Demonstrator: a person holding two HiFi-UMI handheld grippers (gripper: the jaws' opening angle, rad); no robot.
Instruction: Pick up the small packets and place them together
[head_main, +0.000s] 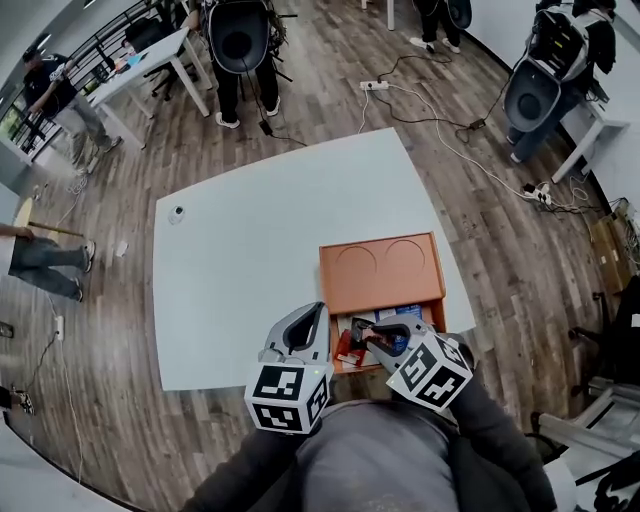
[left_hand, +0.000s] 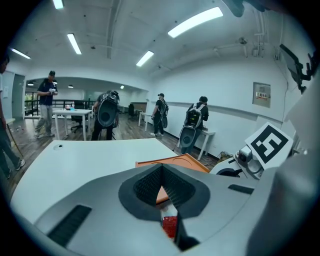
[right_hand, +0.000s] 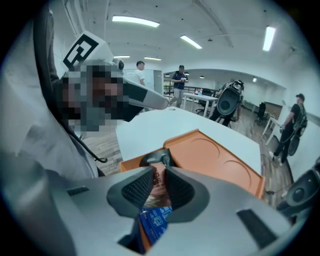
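Person's chest (head_main: 385, 465): is filling the bottom edge of the head view in grey cloth, with 1 sleeve reaching out to each gripper.
Left gripper (head_main: 318, 310): is hovering over the near table edge, just left of the tray; its jaws are meeting at the tips with nothing gripped between them (left_hand: 161, 167).
Right gripper (head_main: 368, 335): is reaching down over the tray's near compartment and is clamping a held packet between its pads (right_hand: 160, 172).
Held packet (right_hand: 159, 187): is standing upright between the right gripper's pads, brown-pink above and blue below; whether it is 1 packet or 2 is not clear.
Red packet (head_main: 350, 347): is lying in the tray's near compartment, at its left side, and is showing through the gap in the left gripper's jaws (left_hand: 170, 225).
Dark packet (right_hand: 156, 159): is lying in the same compartment, just beyond the right gripper's tips.
Tray (head_main: 385, 290): is sitting on the right part of the table, orange, with 2 round hollows (head_main: 352, 262) in its far half.
Table (head_main: 250, 240): is standing on a wooden floor (head_main: 330, 60), white, with 1 small round object (head_main: 176, 213) lying near its far left corner.
Bystanders (head_main: 240, 50): are standing well beyond the table, several wearing large packs.
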